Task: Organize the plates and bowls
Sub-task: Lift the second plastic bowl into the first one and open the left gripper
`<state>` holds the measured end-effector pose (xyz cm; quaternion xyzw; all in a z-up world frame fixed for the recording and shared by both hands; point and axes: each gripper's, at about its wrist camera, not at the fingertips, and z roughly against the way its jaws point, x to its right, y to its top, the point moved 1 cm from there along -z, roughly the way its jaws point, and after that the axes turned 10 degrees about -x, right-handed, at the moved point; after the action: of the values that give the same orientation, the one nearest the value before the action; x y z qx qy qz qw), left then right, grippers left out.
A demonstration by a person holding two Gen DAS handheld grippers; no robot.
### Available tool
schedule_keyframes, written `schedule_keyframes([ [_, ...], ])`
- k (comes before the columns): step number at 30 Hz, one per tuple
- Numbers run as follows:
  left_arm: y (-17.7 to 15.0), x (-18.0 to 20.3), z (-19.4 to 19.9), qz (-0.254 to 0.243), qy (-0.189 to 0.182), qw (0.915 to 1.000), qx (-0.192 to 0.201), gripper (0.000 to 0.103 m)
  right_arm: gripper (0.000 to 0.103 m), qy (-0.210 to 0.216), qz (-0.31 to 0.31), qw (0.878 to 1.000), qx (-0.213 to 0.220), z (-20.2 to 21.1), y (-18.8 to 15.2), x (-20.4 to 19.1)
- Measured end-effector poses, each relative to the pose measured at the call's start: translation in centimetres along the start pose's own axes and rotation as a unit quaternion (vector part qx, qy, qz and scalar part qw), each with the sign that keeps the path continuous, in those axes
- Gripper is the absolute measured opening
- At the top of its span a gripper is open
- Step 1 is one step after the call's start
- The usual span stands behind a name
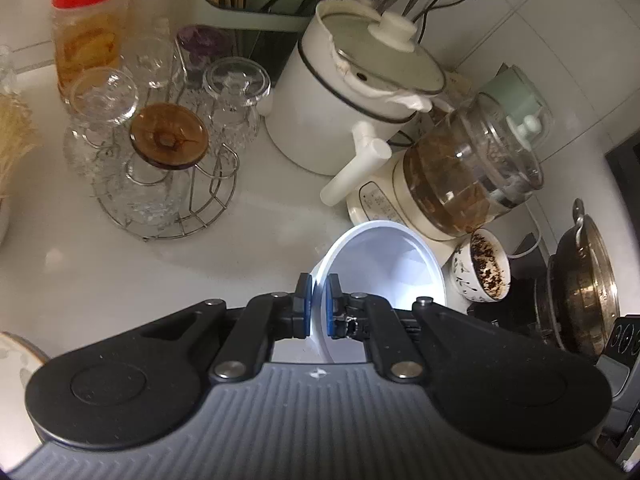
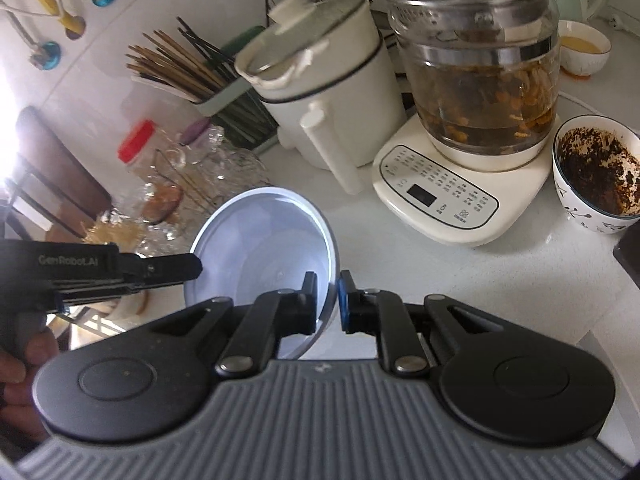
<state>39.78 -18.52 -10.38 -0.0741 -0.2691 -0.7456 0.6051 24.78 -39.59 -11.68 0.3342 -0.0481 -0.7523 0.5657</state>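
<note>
White stone surface (image 1: 120, 280) carries the clutter: a cream pot (image 1: 332, 112) with a lid and a stub handle, a glass kettle (image 2: 480, 80) of brownish brew on its cream base, a wire rack of upturned glasses (image 1: 160, 152), a red-capped jar (image 1: 88, 28), and a small patterned cup (image 2: 596, 176) caked with dark dregs, standing just beside the kettle base. Above the surface, between rack and kettle, a white bowl (image 1: 384, 264) hangs tilted, its hollow turned toward the right wrist view and its rim gripped from two sides. The left tongs (image 1: 318, 300) are pressed together on the bowl's wall, one blue pad inside and one outside. The right tongs (image 2: 327, 300) pinch the opposite rim the same way. From the right wrist view the left tongs reach the bowl's far edge, with a hand (image 2: 24, 364) behind them.
</note>
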Motion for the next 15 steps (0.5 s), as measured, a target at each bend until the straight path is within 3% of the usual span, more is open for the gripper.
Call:
schedule_keyframes([
  [15, -2.4, -0.7, 4.6, -0.005, -0.016, 0.9997, 0.019, 0.008, 0.014, 0.027, 0.013, 1.0, -0.001, 2.6, -0.7, -2.0],
])
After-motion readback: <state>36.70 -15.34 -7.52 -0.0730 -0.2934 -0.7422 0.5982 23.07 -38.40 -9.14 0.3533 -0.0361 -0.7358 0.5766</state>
